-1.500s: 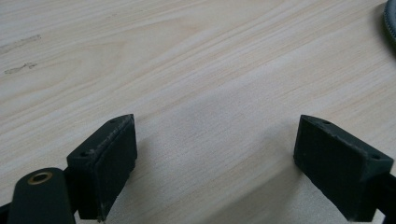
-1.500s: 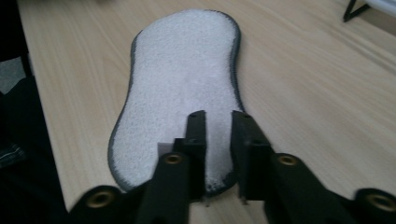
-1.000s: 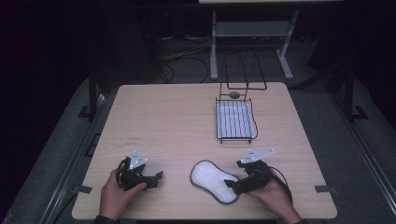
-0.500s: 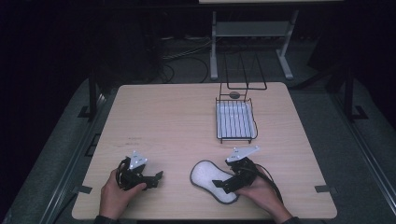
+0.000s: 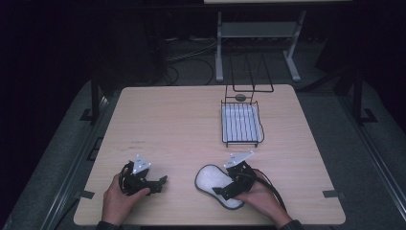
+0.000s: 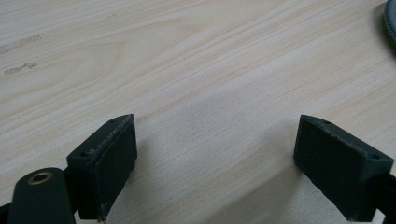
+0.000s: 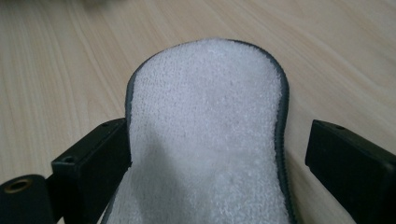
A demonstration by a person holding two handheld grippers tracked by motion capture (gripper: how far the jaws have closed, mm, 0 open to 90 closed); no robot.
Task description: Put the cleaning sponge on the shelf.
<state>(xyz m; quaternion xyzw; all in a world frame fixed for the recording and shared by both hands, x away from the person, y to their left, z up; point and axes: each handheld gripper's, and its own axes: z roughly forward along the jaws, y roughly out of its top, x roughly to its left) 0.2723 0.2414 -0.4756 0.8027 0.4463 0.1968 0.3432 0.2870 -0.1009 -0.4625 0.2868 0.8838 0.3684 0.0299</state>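
A white terry pad with a grey rim (image 5: 214, 184) lies flat near the table's front edge, right of centre. My right gripper (image 5: 229, 189) sits over its right end, open, with one jaw on each side of the pad (image 7: 210, 140); the left jaw is close against the pad's edge and the right jaw stands a little off it. My left gripper (image 5: 162, 184) rests on the bare wood at the front left, open, with nothing between its jaws (image 6: 215, 154). The pad's rim (image 6: 390, 21) peeks in at the top right of the left gripper view.
A black wire rack with a white tray (image 5: 242, 125) stands on the back right part of the table, a small dark round object (image 5: 240, 97) just behind it. Beyond the table's far edge are a metal stand (image 5: 258, 33) and cables on the dark floor.
My right gripper has slid left from beside the pad onto its right end, so the jaws now straddle it. The left gripper has stayed put.
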